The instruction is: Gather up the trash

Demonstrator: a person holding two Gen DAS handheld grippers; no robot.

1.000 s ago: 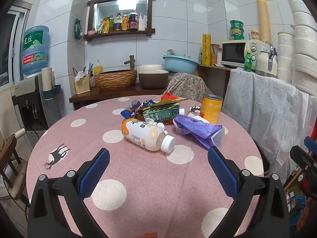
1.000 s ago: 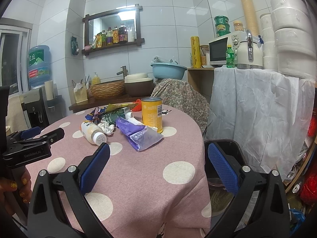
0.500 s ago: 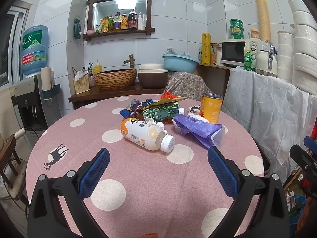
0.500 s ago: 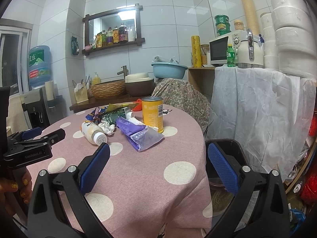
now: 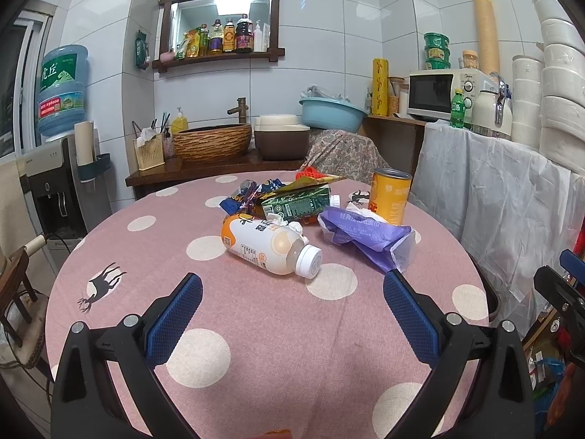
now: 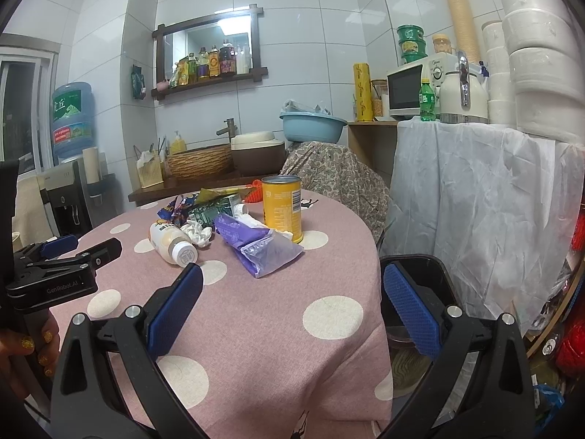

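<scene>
Pink spotted round table (image 5: 263,329) holds trash — the white plastic bottle (image 5: 268,247) looks light and slippery; grab its middle. Both grippers' fingers (image 5: 173,320) are apart, holding nothing.

White tiled walls (image 5: 329,36) are surrounding the room. A wooden-framed mirror shelf (image 5: 219,25) is hanging on the back wall, reflecting a ceiling light. Below it, a dark wooden counter (image 5: 204,172) is carrying a woven basin (image 5: 212,142) under a faucet (image 5: 239,108). A water dispenser (image 5: 51,190) is standing at the left, and a microwave (image 5: 435,91) is sitting on a white-draped shelf (image 5: 493,190) at the right.
</scene>
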